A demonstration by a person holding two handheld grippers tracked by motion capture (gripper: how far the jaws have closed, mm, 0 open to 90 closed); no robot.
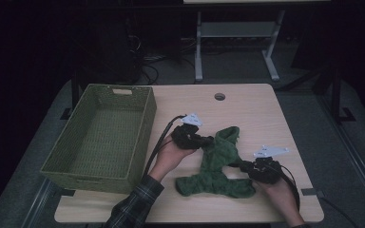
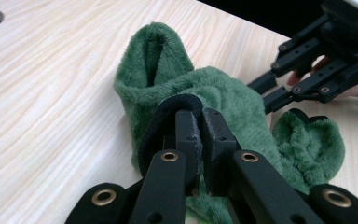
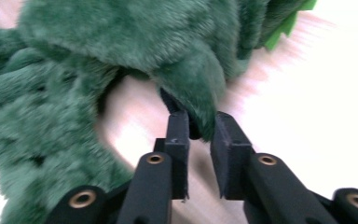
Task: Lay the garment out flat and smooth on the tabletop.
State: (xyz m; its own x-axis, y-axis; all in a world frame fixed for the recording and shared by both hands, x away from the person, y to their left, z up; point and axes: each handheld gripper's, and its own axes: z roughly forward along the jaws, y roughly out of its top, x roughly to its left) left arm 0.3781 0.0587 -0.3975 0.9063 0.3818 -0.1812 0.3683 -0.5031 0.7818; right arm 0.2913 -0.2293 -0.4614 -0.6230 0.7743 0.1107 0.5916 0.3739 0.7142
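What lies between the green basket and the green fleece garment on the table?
In the high view, the left gripper and the hand holding it lie between the basket and the fleece garment, over bare tabletop.

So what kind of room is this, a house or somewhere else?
Probably a lab or workroom, not a home. A plain wooden table with a cable hole stands on grey carpet, cables run over the dark floor behind it, and a metal stand sits farther back.

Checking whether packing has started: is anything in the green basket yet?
No, the green basket shows only its bare woven floor, while the green plush garment lies on the table.
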